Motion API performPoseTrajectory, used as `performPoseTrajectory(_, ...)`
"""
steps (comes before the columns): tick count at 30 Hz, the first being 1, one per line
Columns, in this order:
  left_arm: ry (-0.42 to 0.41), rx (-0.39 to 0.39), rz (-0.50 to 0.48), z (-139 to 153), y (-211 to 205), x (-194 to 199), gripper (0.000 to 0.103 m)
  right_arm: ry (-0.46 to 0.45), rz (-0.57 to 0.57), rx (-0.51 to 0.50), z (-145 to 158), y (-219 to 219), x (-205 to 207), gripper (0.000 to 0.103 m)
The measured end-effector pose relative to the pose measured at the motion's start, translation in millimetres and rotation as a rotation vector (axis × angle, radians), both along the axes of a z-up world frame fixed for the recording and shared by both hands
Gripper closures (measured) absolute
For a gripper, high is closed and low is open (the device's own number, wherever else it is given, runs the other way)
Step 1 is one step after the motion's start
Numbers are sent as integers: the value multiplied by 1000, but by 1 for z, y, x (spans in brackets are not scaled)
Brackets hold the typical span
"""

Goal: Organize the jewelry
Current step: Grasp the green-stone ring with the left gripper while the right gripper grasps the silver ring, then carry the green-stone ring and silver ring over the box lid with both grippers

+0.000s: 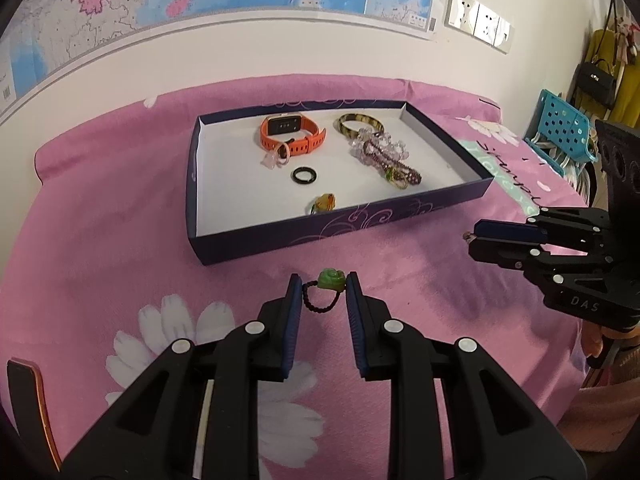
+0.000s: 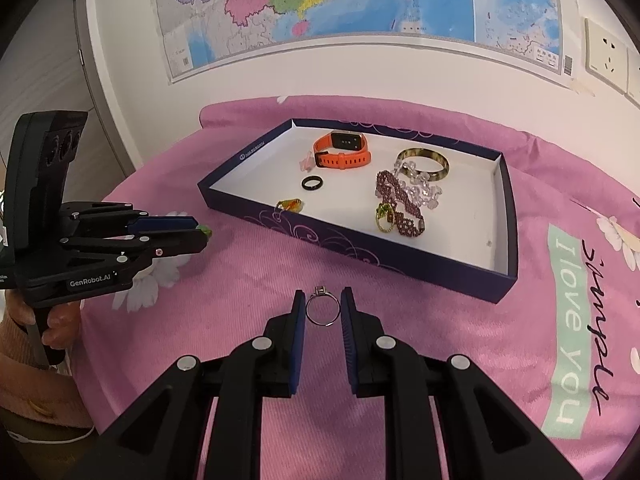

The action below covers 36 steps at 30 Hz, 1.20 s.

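Note:
My left gripper (image 1: 320,285) is shut on a green jade flower ring with a dark beaded band (image 1: 329,285), held just above the pink cloth; it also shows in the right wrist view (image 2: 202,236). My right gripper (image 2: 323,303) is shut on a silver ring with a small stone (image 2: 323,307); it also shows at the right of the left wrist view (image 1: 474,240). The dark blue tray (image 1: 340,236) (image 2: 360,250) holds an orange watch (image 1: 292,132), a tortoiseshell bangle (image 1: 360,123), beaded bracelets (image 1: 384,156), a black ring (image 1: 304,175) and an amber-green ring (image 1: 322,203).
A pink flowered cloth (image 1: 120,240) covers the round table. A wall with a map (image 2: 360,0) stands behind it. A blue perforated basket (image 1: 564,128) and hanging bags are at the far right. An orange-edged black strap (image 1: 28,400) lies at the near left.

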<state>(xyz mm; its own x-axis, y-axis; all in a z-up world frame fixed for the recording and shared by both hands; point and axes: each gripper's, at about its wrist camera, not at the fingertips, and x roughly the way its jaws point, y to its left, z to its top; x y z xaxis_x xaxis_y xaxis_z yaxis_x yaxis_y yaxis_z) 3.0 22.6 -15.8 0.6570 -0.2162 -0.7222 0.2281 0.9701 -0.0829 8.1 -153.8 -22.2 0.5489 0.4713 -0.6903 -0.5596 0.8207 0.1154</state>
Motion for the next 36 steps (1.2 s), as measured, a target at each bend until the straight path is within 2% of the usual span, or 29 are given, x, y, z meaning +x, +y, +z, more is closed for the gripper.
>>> performPoseTrajectory(36,-59,-39,0,23,-9,13,80,-61,17,6,23,11,21,87)
